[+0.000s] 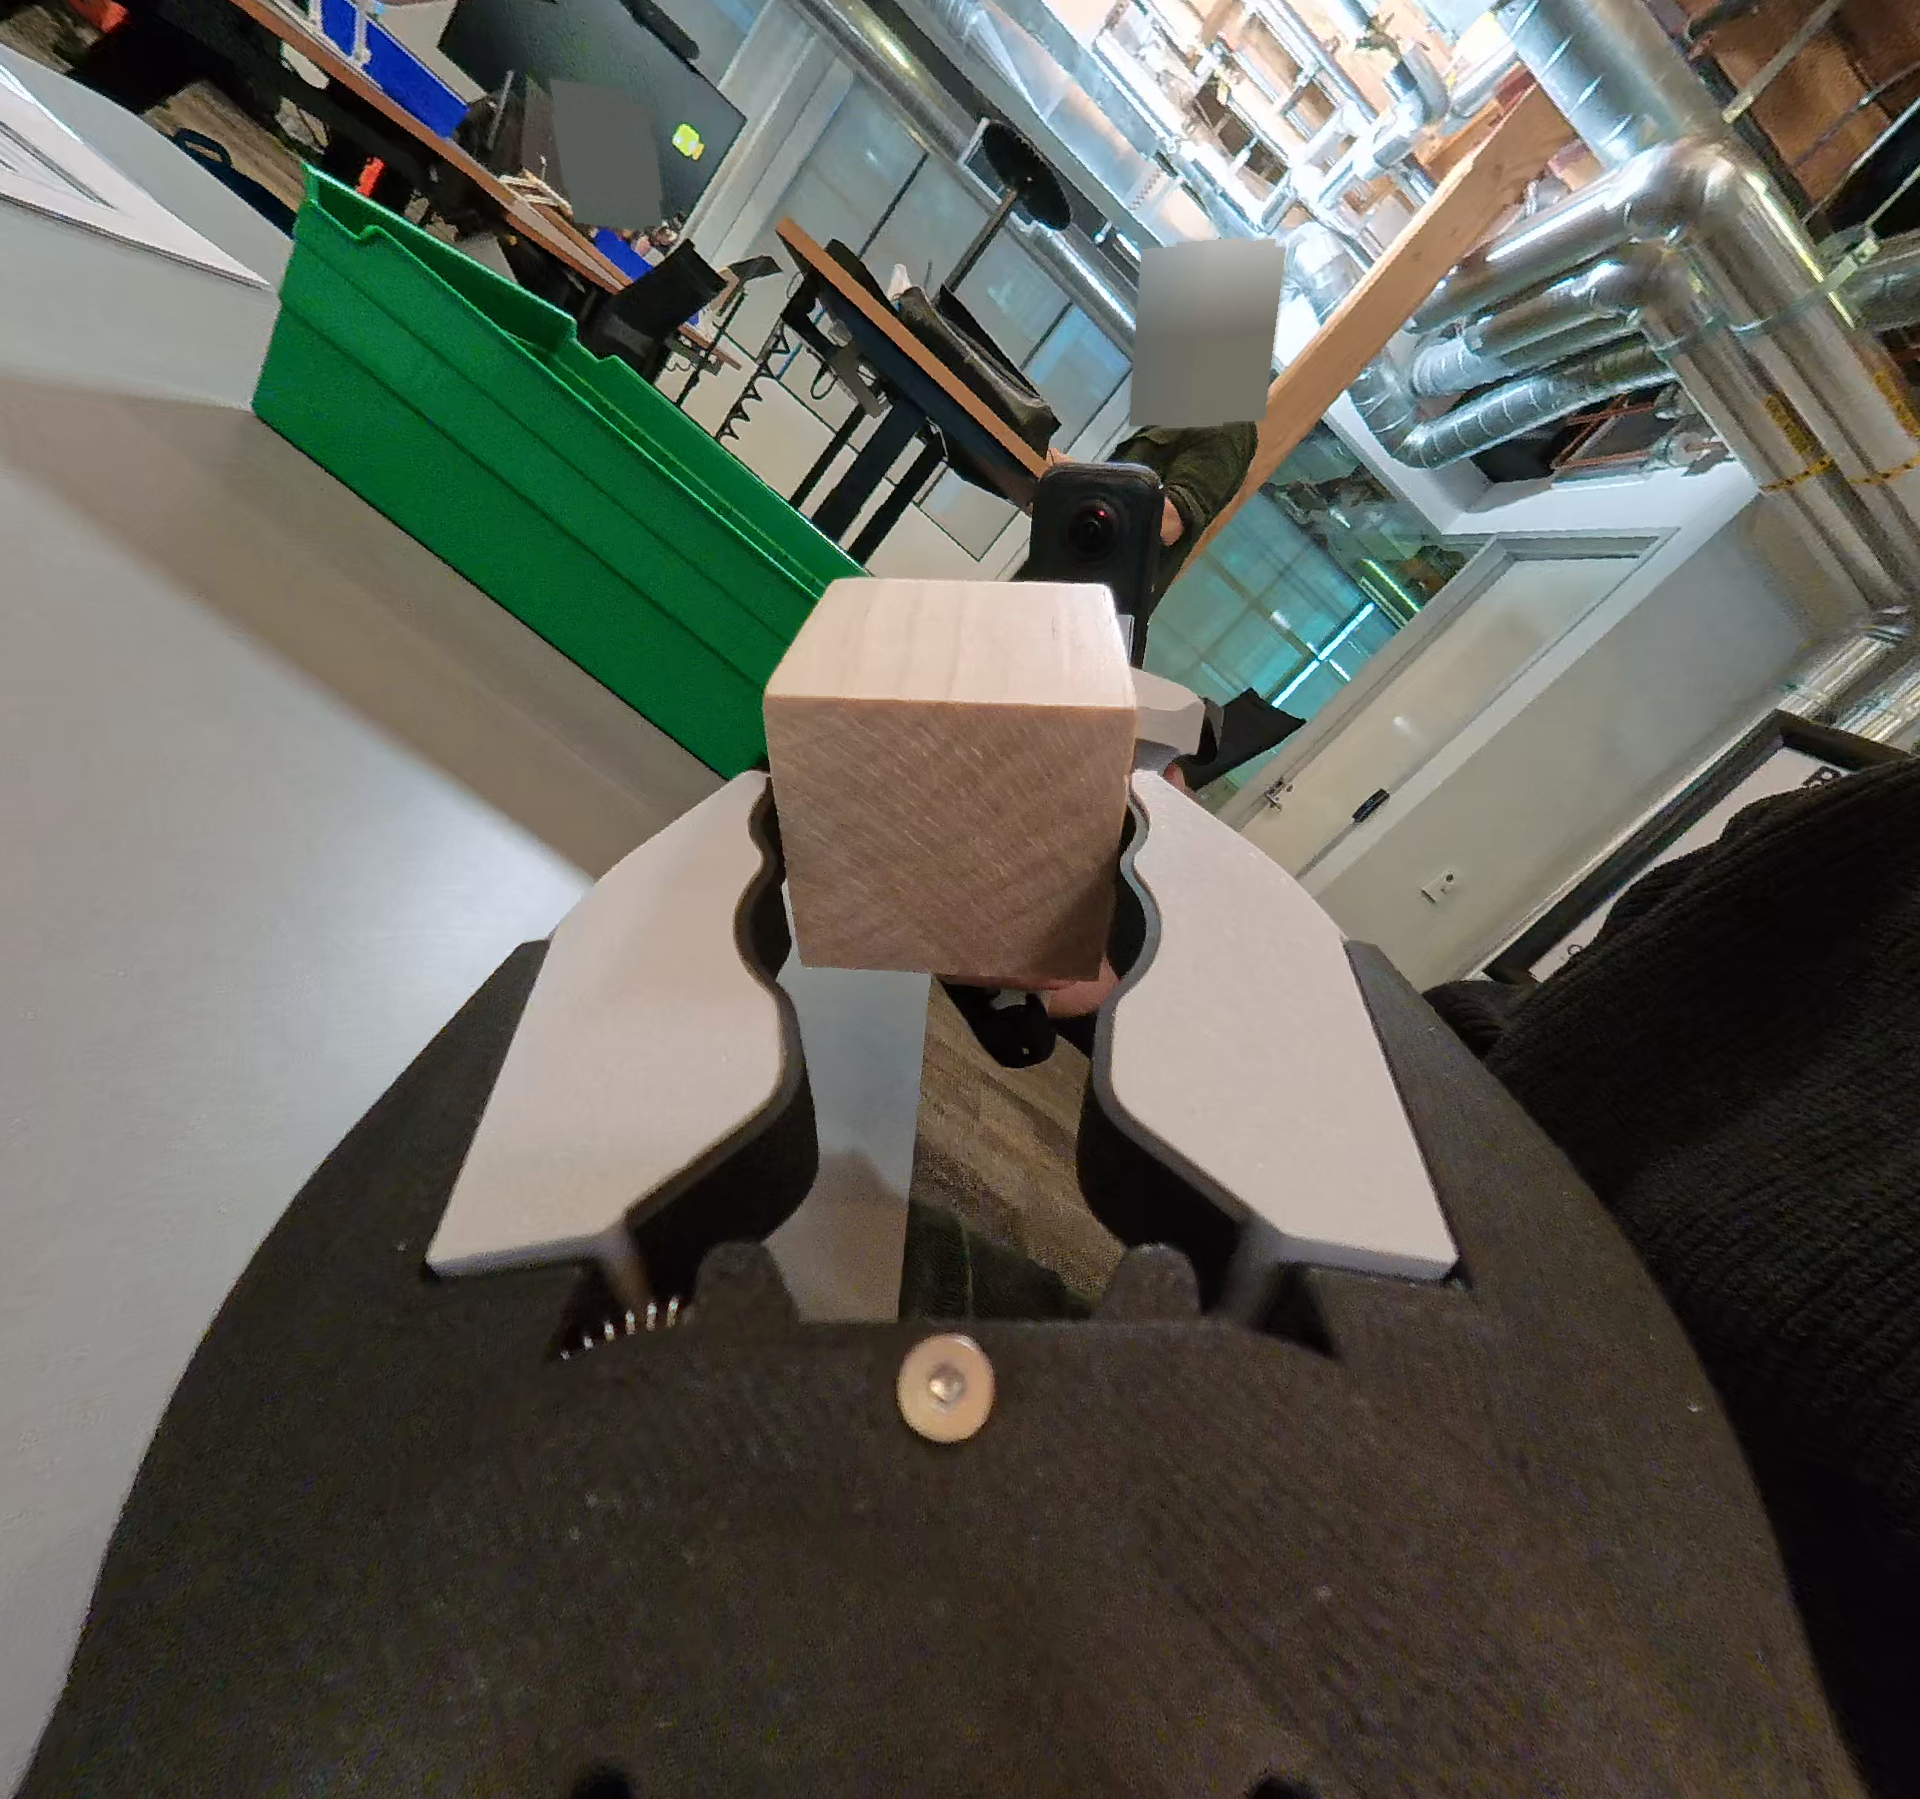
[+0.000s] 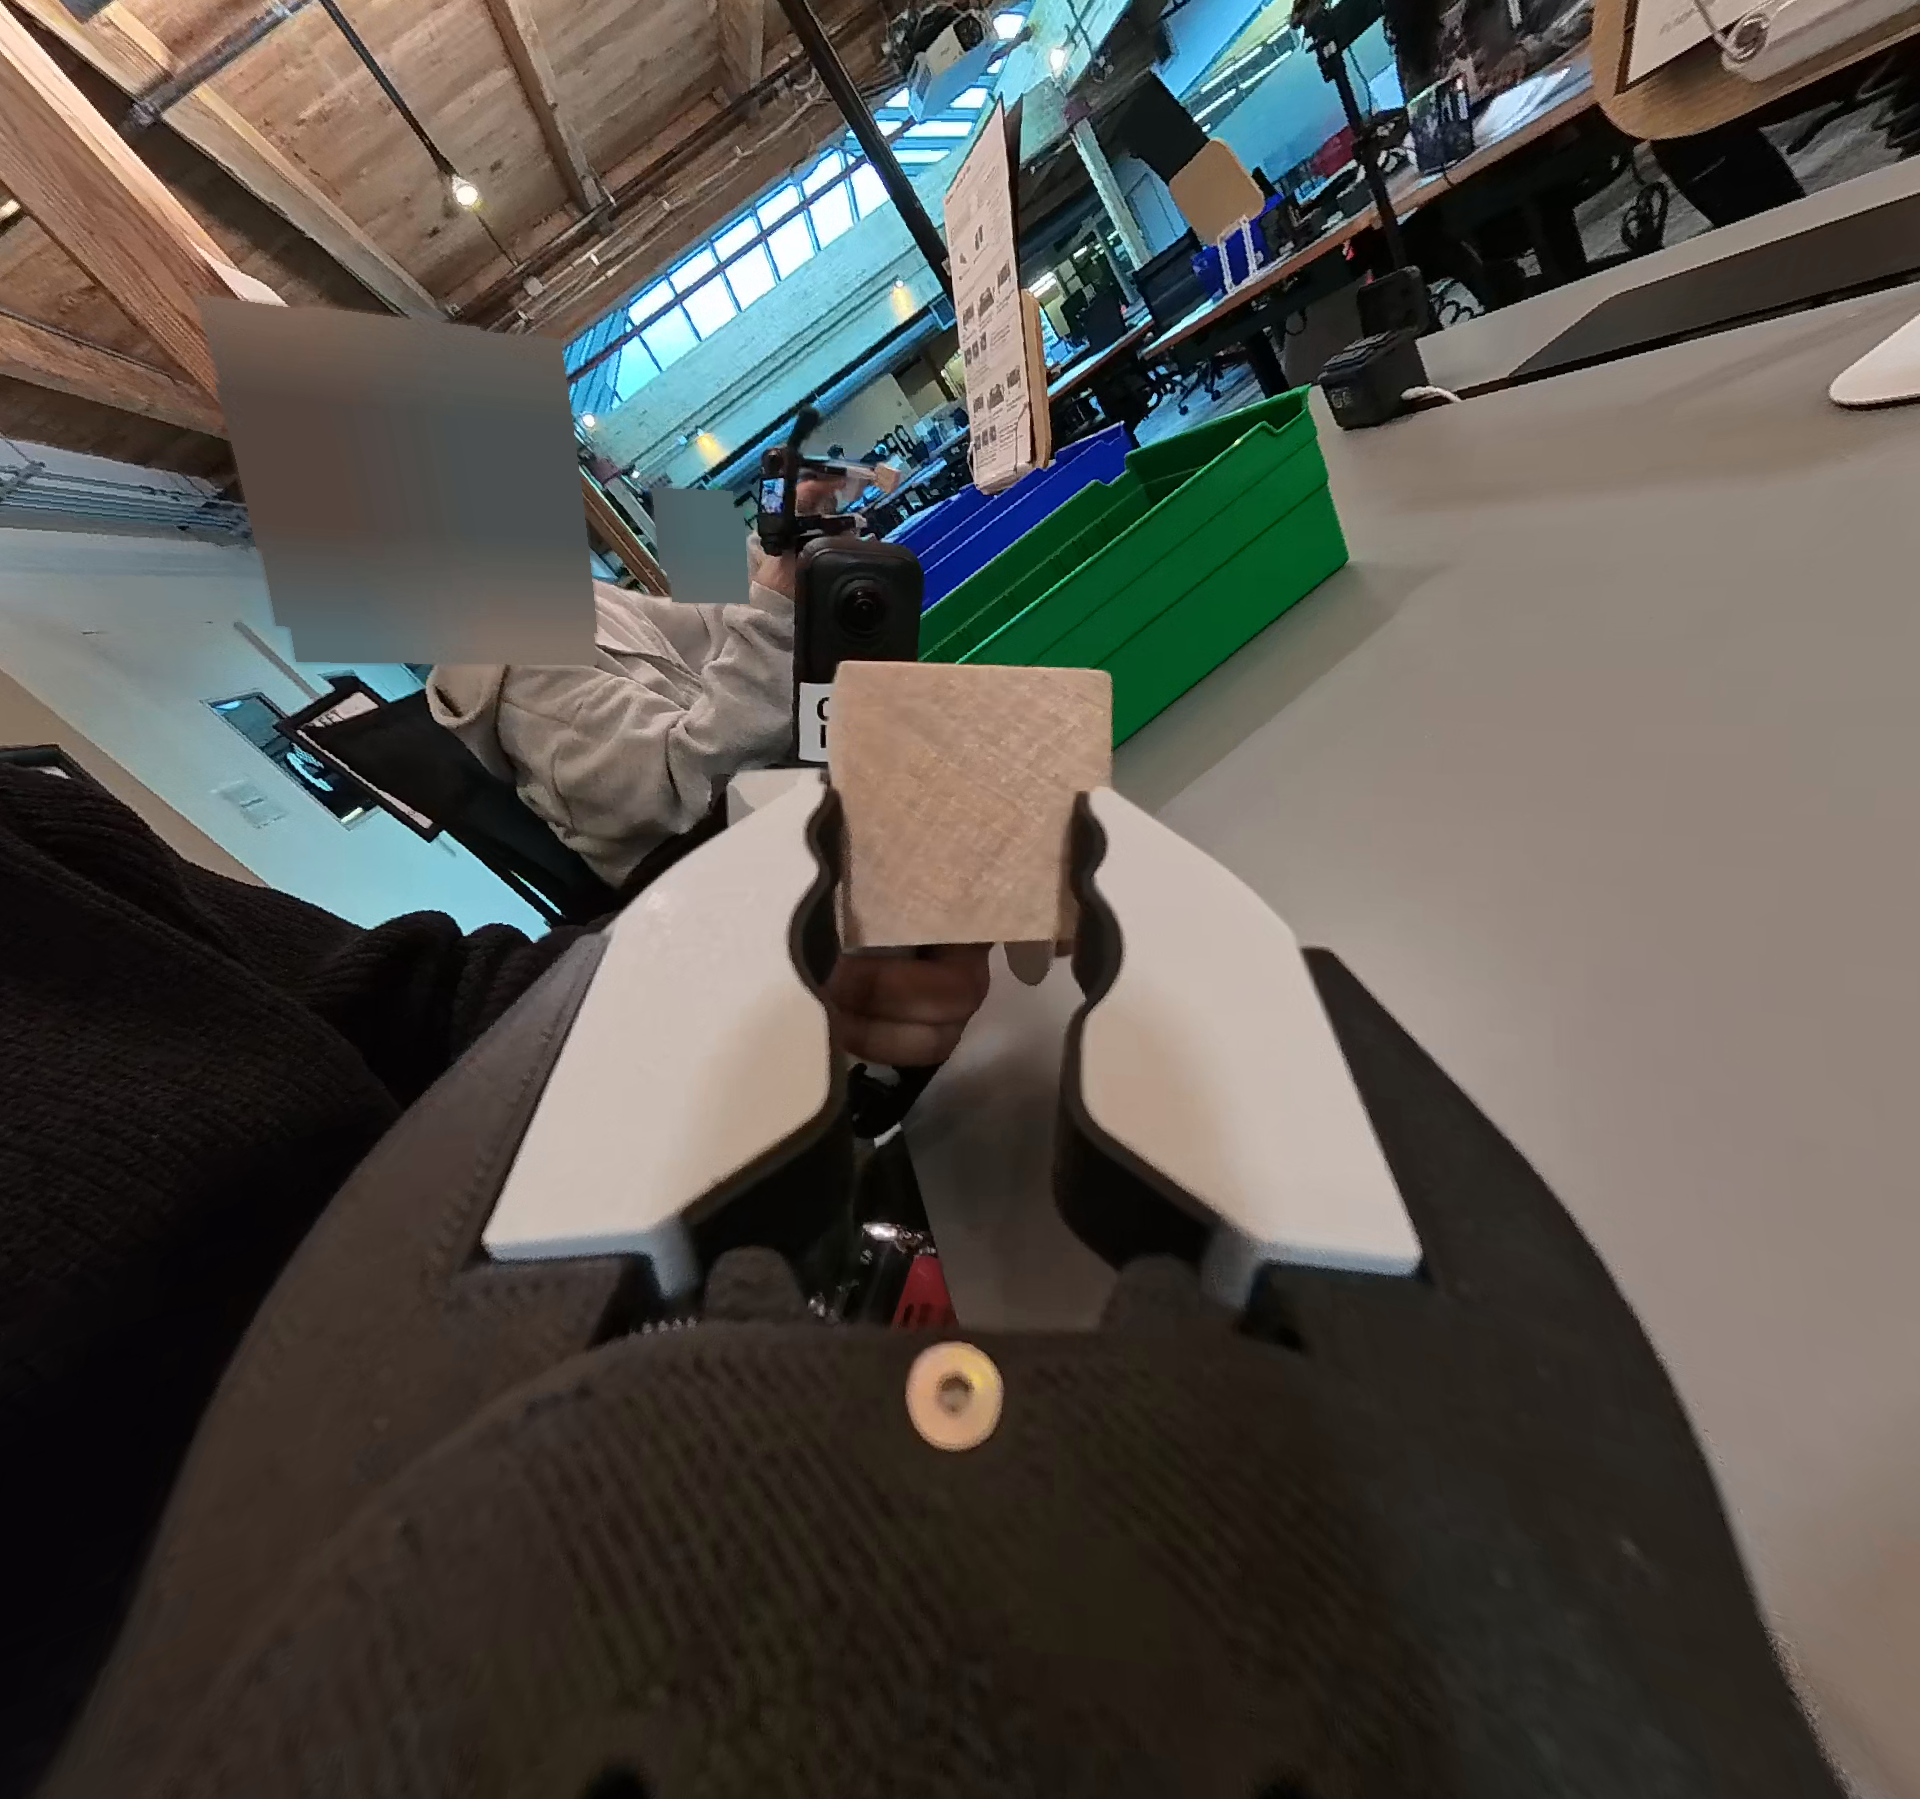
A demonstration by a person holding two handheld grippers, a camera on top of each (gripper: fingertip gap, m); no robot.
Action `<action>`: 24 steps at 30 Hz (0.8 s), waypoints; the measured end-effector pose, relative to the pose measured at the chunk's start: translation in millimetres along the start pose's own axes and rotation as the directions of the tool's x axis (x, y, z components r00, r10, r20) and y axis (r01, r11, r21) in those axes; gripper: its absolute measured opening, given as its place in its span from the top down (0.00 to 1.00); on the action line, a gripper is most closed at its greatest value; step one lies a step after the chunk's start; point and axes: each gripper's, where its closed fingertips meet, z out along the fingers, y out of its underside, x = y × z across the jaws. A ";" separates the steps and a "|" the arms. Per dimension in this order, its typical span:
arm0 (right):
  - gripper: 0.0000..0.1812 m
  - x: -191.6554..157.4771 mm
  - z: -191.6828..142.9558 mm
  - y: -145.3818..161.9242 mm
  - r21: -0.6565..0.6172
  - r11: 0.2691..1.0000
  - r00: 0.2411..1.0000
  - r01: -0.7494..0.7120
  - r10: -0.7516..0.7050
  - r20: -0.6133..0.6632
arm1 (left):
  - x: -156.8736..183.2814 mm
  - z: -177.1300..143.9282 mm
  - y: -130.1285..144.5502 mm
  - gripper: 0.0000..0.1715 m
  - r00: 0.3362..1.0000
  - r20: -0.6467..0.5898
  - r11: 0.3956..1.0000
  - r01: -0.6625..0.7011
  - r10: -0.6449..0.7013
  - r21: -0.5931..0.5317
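In the left wrist view my left gripper (image 1: 948, 814) is shut on a pale wooden block (image 1: 951, 762), held in the air beside the edge of the grey table (image 1: 208, 814). In the right wrist view my right gripper (image 2: 956, 819) is shut on a pale wooden block (image 2: 966, 793) too. Each view shows the other gripper's black camera (image 1: 1096, 534) (image 2: 857, 606) close behind the block, facing me. I cannot tell whether both grip one block from opposite ends. A hand (image 2: 904, 1011) shows below the block.
A green bin (image 1: 520, 471) (image 2: 1143, 586) stands on the table, with a blue bin (image 2: 997, 523) behind it. A small black box (image 2: 1371, 378) and a sign on a wooden stand (image 2: 997, 315) are farther back. A dark knitted sleeve (image 1: 1714, 1074) (image 2: 156, 1022) is beside each gripper. People sit beyond.
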 end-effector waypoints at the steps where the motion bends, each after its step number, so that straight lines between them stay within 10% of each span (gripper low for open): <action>1: 0.77 0.7 -0.9 -1.5 0.010 1.000 1.000 -0.010 0.010 0.001 | -0.6 -0.8 -1.0 0.65 1.000 -0.001 1.000 0.007 -0.007 0.006; 9: 0.73 8.3 -11.7 -17.9 0.121 0.982 0.989 -0.144 0.140 0.039 | -2.6 -4.9 -7.3 0.65 0.999 -0.011 0.998 0.048 -0.047 0.040; 15: 0.75 18.3 0.2 6.4 -0.026 0.998 0.994 -0.059 0.057 -0.088 | -30.3 -2.9 10.5 0.65 0.987 0.156 0.998 0.042 -0.035 -0.044; 24: 0.66 27.4 -3.3 8.7 0.007 0.965 0.964 -0.262 0.262 -0.042 | -35.0 -20.0 -23.5 0.65 0.983 0.147 0.986 0.091 -0.112 0.141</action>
